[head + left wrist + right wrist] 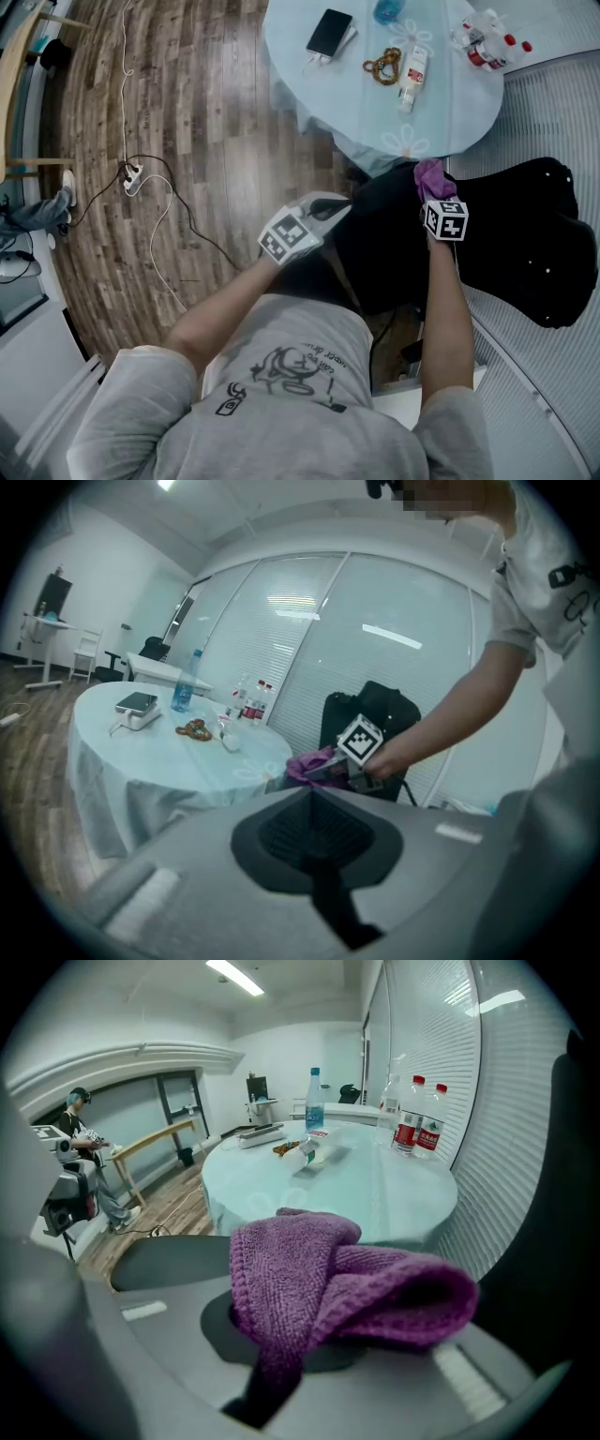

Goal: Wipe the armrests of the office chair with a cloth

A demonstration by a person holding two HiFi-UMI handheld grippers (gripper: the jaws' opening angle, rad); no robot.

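The cloth (328, 1283) is purple and fuzzy, with tiny bumps all over it. It is scrunched up in a soft lump and folded over itself. The right gripper (436, 192) pinches it, and one end of it hangs down between the jaws. In the head view the cloth sits a bit right of the middle, at the upper left edge of the office chair (525, 234). The chair is big and black. It fills the middle right of that view.

Grey short-sleeved T-shirt (272, 422) with black print; left gripper (330, 209) and right gripper (434, 195) carry black-and-white marker cubes (292, 234).
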